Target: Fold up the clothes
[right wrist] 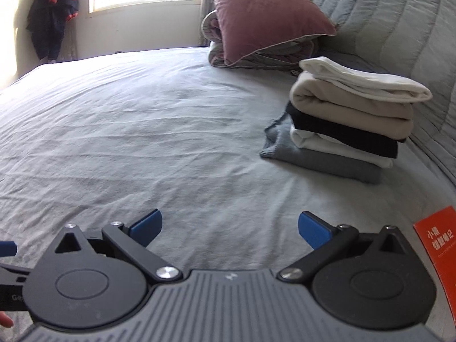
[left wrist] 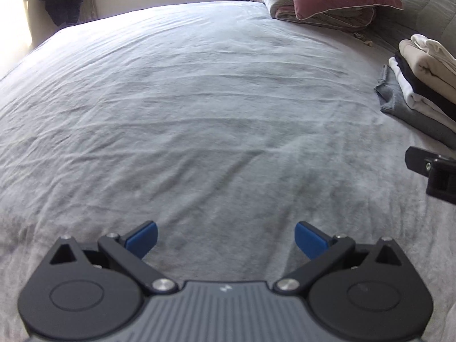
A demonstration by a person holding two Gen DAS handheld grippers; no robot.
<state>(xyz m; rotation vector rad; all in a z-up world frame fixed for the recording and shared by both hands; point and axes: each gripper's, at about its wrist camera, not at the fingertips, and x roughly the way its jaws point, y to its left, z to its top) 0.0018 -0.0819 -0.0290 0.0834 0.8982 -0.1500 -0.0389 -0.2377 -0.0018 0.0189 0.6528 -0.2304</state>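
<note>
A stack of folded clothes (right wrist: 347,119) in white, beige, black and grey sits on the right side of the bed, also seen at the right edge of the left wrist view as the stack (left wrist: 424,85). My left gripper (left wrist: 225,240) hovers open over bare grey sheet (left wrist: 199,108), nothing between its blue pads. My right gripper (right wrist: 229,229) is open too, empty, low over the sheet (right wrist: 142,131), with the stack ahead and to its right. Part of the right gripper's black body (left wrist: 436,173) shows at the left view's right edge.
A pink pillow (right wrist: 265,14) lies on a rolled quilt (right wrist: 256,54) at the bed's far end. A grey quilted headboard (right wrist: 399,22) runs along the right. An orange booklet (right wrist: 439,256) lies near my right gripper. Dark clothes (right wrist: 48,20) hang by the window.
</note>
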